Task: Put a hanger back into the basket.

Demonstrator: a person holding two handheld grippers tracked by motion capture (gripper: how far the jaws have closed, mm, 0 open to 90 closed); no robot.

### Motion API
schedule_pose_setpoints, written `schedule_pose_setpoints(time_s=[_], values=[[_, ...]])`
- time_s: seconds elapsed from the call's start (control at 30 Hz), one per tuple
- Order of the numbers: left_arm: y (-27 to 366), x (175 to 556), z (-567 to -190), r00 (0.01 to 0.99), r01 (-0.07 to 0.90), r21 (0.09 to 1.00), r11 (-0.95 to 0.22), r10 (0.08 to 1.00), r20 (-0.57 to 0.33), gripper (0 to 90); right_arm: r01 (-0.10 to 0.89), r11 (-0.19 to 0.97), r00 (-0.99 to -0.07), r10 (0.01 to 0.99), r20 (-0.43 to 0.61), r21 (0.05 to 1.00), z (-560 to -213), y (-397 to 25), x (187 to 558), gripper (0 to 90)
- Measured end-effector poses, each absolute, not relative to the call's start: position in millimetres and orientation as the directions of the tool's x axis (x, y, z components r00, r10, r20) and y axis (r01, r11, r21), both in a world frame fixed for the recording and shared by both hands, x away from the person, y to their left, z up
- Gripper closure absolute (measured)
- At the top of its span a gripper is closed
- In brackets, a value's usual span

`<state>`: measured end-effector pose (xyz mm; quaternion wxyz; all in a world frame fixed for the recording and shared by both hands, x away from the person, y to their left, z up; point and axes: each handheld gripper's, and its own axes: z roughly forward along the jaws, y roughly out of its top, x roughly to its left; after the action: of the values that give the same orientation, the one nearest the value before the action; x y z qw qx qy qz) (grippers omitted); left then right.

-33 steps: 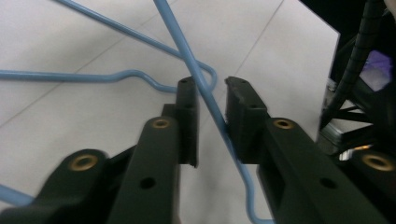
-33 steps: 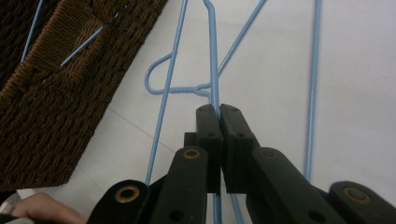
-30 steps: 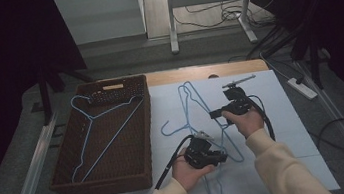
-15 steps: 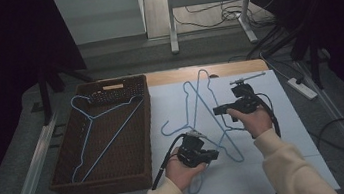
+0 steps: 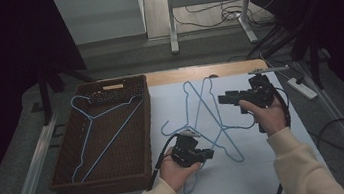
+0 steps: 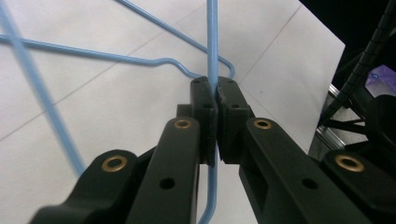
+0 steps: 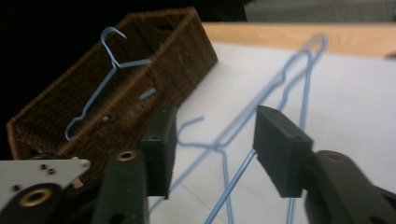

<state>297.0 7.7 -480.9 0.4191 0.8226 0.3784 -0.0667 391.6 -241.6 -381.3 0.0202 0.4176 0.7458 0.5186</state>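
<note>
Two blue wire hangers (image 5: 204, 104) lie crossed on the white sheet (image 5: 265, 165). My left gripper (image 5: 208, 153) is low at the front, shut on one wire of a hanger (image 6: 213, 56); the wire runs straight up between the closed jaws of the left gripper (image 6: 215, 100). My right gripper (image 5: 224, 99) is held above the sheet to the right, open, with nothing between its fingers. Through the open right gripper (image 7: 215, 140) I see the crossed hangers (image 7: 275, 88) below. A third blue hanger (image 5: 109, 130) lies inside the brown wicker basket (image 5: 148, 125).
The basket (image 7: 187, 51) stands along the sheet's left edge, with the hanger (image 7: 105, 79) resting in it. A strip of wooden tabletop (image 5: 197, 72) shows behind the sheet. Cables and a power strip (image 5: 302, 87) lie on the floor to the right.
My left gripper has shifted slightly left, and the hanger it holds has moved with it. The right gripper has drifted a little up and right, still open.
</note>
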Motion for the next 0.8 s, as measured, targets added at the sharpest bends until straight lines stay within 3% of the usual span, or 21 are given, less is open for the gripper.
schedule_pose_setpoints(time_s=[0.33,0.47,0.8], values=[[21.8,298.9,-476.2,0.687,0.686,0.652,-0.324,0.585,-0.432,86.8,0.453,0.044,-0.705,0.63,0.327,0.89,-371.9,-265.9,373.5,34.0],[23.0,296.5,-473.4,0.684,0.676,0.672,-0.302,0.595,-0.421,86.8,0.404,0.045,-0.716,0.637,0.285,0.914,-376.6,-277.1,361.7,33.3],[22.9,292.4,-462.7,0.694,0.664,0.688,-0.292,0.584,-0.421,86.7,0.383,0.011,-0.681,0.679,0.275,0.924,-392.3,-307.1,338.5,26.8]])
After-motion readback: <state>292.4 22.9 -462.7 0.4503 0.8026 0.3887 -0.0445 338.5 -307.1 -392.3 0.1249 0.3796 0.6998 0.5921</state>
